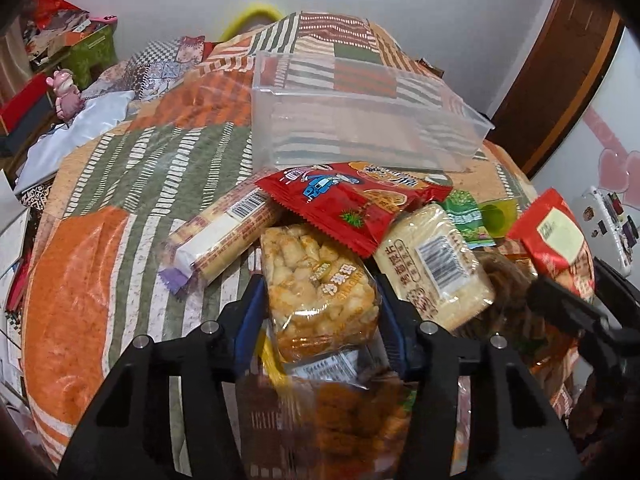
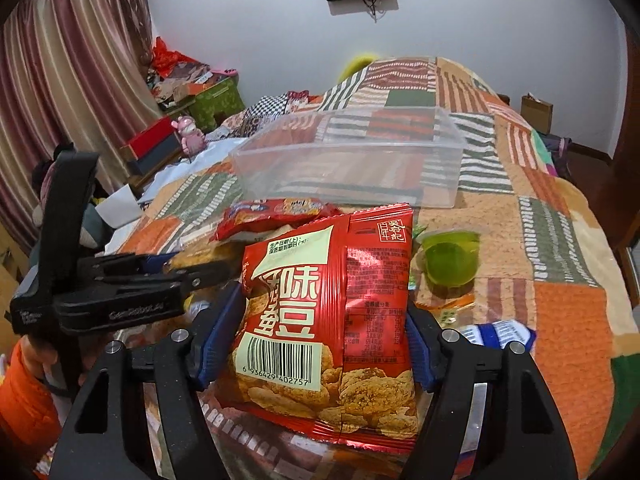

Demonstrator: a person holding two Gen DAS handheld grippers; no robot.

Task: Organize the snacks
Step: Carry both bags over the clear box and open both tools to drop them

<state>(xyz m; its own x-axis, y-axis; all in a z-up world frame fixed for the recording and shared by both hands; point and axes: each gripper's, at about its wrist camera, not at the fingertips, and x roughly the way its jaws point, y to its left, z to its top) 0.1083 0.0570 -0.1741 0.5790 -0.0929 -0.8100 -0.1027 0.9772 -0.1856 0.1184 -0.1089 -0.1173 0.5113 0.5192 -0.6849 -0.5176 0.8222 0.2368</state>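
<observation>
My left gripper (image 1: 320, 300) is shut on a clear pack of puffed rice cake (image 1: 316, 292) over a pile of snacks on the bed. My right gripper (image 2: 324, 320) is shut on a red snack bag with a barcode (image 2: 332, 320), held upright; this bag also shows in the left wrist view (image 1: 552, 240). An empty clear plastic bin (image 1: 360, 120) lies just behind the pile, and it shows in the right wrist view (image 2: 352, 156) too. The left gripper appears at the left of the right wrist view (image 2: 192, 272).
The pile holds a red packet (image 1: 352, 204), a long biscuit roll (image 1: 224, 232), a pale wafer pack (image 1: 440, 264) and a green jelly cup (image 2: 450, 260). A patchwork quilt (image 1: 140, 168) covers the bed. Boxes and a pink toy (image 2: 190, 132) stand at the left.
</observation>
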